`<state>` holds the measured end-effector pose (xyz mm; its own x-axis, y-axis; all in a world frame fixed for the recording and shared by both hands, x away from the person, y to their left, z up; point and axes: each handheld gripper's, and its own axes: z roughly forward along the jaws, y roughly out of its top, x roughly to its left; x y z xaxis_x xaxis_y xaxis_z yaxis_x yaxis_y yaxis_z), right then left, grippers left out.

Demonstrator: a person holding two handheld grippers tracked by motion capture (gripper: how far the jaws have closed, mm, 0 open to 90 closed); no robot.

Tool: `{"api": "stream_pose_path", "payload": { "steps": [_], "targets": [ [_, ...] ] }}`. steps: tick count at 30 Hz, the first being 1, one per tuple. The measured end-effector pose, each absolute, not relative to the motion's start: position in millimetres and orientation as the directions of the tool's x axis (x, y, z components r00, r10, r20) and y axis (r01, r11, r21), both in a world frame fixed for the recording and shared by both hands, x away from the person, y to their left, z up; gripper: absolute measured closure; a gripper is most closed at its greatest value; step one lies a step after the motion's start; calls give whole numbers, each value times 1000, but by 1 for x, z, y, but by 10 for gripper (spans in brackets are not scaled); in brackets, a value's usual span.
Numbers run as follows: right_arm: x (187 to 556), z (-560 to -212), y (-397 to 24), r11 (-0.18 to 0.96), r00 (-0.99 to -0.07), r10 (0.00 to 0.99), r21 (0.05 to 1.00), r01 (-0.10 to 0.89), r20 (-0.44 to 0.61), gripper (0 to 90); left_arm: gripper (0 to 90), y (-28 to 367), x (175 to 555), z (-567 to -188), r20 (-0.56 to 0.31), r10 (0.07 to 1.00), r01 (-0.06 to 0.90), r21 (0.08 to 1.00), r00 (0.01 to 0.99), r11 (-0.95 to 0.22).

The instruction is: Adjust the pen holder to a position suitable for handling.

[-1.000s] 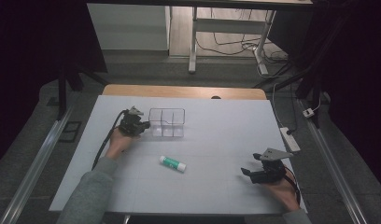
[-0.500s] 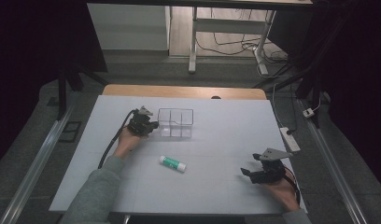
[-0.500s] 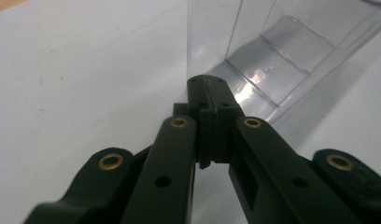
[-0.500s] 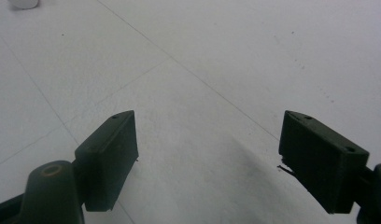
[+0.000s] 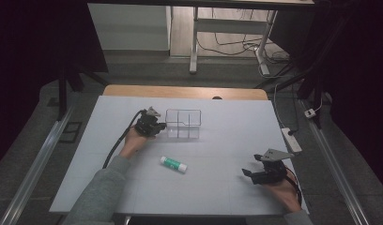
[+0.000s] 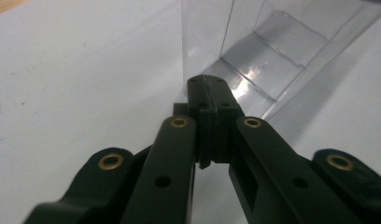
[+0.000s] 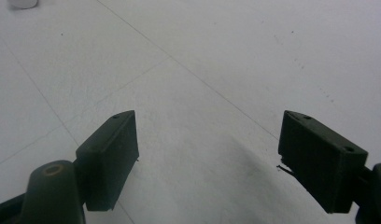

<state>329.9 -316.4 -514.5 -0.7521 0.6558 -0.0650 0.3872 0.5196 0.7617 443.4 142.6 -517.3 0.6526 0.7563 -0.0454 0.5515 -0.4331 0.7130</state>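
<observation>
The left gripper (image 5: 157, 125) is sitting at the left end of the clear plastic organiser box with inner dividers (image 5: 184, 123), its jaws pressed together. In the left gripper view the closed tips (image 6: 208, 93) are pinching what looks like the thin edge of the box's near wall (image 6: 205, 42), with the transparent compartments lying just ahead and to the right of them. The white glue stick with a green label (image 5: 173, 164) is lying on the white table surface (image 5: 218, 140) behind and to the right of this gripper, well apart from it. The right gripper (image 5: 249, 174) is resting low near the table's front right corner, its jaws standing wide apart with bare tabletop between them in the right gripper view (image 7: 207, 158); the glue stick is lying off to its left.
</observation>
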Motion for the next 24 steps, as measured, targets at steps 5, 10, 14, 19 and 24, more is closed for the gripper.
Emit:
{"api": "stream_pose_path", "payload": {
  "steps": [5,10,14,19,24],
  "targets": [
    [330,-515,-316,520,-752,656,761,388,-64,195,889,136,445,-518,-39,753,545,715,656,-437],
    [330,-514,-317,520,-753,655,761,389,-63,195,889,132,447,-519,-40,748,547,709,662,-446],
    [330,-515,-316,522,-754,653,760,386,-65,195,889,130,448,-519,-40,744,545,708,667,-450],
    [329,-514,-317,520,-752,656,761,388,-64,195,888,132,447,-518,-45,740,542,710,671,-449],
    [328,-514,-318,516,-749,659,764,387,-65,195,888,141,439,-509,-39,738,527,725,673,-443]
  ]
}}
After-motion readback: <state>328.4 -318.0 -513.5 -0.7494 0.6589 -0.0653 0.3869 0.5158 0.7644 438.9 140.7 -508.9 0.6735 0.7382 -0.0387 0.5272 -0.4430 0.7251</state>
